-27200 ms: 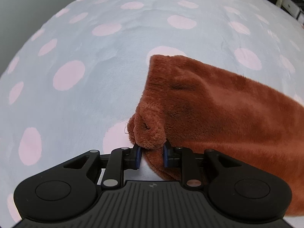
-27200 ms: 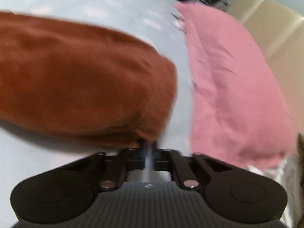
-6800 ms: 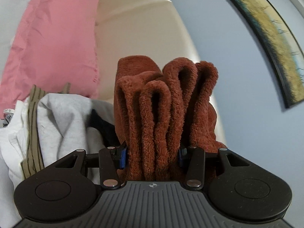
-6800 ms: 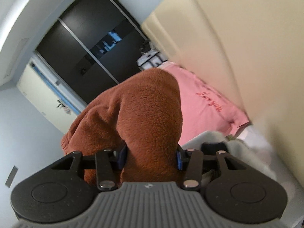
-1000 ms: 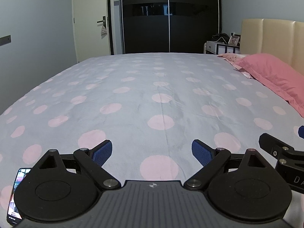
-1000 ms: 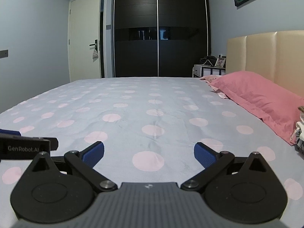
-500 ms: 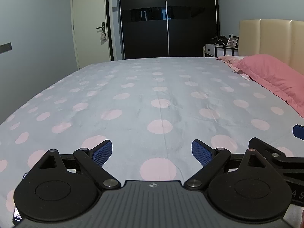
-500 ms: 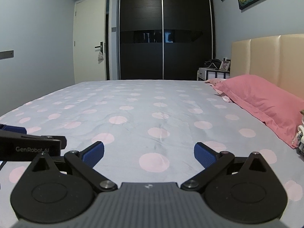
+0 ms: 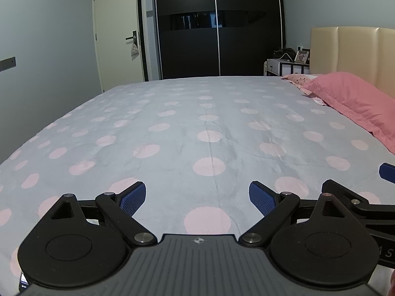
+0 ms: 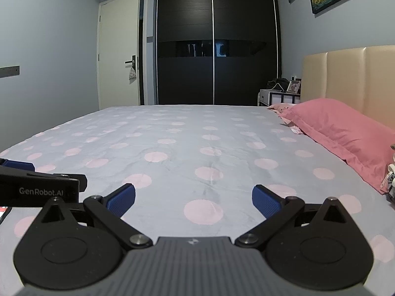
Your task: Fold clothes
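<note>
Gaping empty, left hand-held gripper point(image 9: 197, 196), right hand-held gripper point(image 10: 193, 198) likewise (clothes edge-cropped).

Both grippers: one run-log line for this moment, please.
left gripper: open, empty | right gripper: open, empty | bedspread: no garment in view

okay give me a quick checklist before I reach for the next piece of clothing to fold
1. Left gripper open, nothing held: ok.
2. Right gripper open, nothing held: ok.
3. Polka-dot bedspread free of clothes ahead: ok.
4. Next garment located: cannot tell; only a sliver of fabric shows past the pink pillow.
5. Grippers apart from each other: ok, side by side, not touching.
</note>
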Available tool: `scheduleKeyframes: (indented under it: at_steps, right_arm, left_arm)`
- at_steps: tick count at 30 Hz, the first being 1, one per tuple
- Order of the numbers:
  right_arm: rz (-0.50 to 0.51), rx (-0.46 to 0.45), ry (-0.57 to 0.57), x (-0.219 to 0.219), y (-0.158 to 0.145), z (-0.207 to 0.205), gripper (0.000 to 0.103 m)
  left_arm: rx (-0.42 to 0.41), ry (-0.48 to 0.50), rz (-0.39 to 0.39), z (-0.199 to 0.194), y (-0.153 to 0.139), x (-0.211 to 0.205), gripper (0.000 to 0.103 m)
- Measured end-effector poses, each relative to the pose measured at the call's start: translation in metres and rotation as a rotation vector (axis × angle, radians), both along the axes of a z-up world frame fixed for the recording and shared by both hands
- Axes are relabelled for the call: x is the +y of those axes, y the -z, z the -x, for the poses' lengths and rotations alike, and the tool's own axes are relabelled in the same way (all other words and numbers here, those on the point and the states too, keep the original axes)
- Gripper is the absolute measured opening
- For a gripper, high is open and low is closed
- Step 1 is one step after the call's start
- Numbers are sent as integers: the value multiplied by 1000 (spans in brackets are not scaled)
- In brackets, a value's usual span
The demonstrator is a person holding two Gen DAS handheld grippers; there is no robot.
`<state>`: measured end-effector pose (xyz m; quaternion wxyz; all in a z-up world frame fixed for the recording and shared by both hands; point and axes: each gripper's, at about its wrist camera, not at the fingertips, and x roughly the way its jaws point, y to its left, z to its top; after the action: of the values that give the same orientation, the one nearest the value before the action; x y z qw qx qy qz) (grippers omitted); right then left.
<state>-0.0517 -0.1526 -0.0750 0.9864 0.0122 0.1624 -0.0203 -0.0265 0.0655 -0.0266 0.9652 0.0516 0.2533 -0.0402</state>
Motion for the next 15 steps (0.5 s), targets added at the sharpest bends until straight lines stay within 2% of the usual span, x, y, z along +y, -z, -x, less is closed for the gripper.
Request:
scheduleKeyframes:
  at_steps: [15]
  right_arm:
    - [-8,2,11,-1,-1,1,102]
  left_arm:
    - [-4,4,-25,0,0,-2,92]
